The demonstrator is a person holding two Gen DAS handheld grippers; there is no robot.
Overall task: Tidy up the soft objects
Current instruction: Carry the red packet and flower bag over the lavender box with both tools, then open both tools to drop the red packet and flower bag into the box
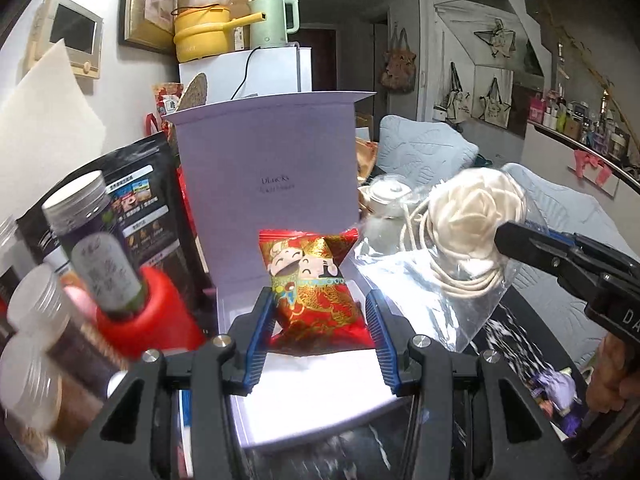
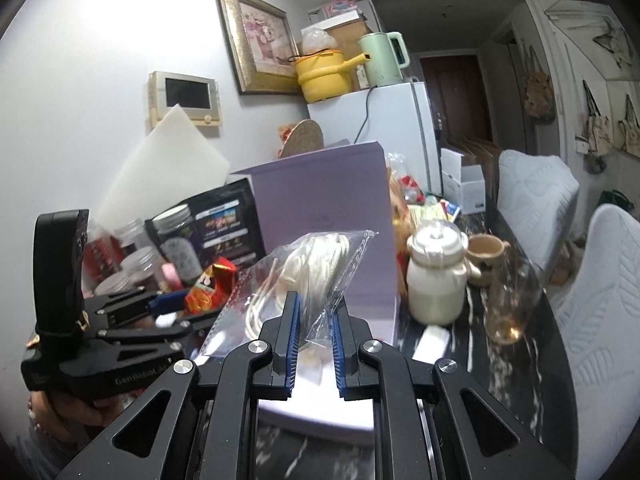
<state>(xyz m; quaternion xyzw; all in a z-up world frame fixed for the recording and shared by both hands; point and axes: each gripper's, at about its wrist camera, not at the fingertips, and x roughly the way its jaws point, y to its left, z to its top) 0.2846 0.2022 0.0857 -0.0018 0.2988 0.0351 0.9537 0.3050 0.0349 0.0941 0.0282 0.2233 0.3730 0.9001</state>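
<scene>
My left gripper (image 1: 318, 300) is shut on a red snack packet (image 1: 314, 284) printed with cartoon figures, held above the open lilac box (image 1: 268, 168). The right gripper (image 2: 316, 300) is shut on a clear plastic bag (image 2: 312, 276) that holds a coiled white cord. In the left wrist view that bag (image 1: 460, 232) hangs to the right of the packet, with the right gripper (image 1: 504, 238) coming in from the right edge. The right wrist view shows the left gripper (image 2: 176, 304) at the left with the red packet (image 2: 212, 286) in its jaws.
Jars (image 1: 76, 208), a red-capped bottle (image 1: 116, 276) and a dark pouch (image 1: 140, 200) crowd the left of the box. A cream ceramic pot (image 2: 436, 276), a cup (image 2: 486, 252) and a glass (image 2: 512, 300) stand on the dark marble table (image 2: 472, 360) to the right. Padded chairs (image 2: 600, 280) line its far side.
</scene>
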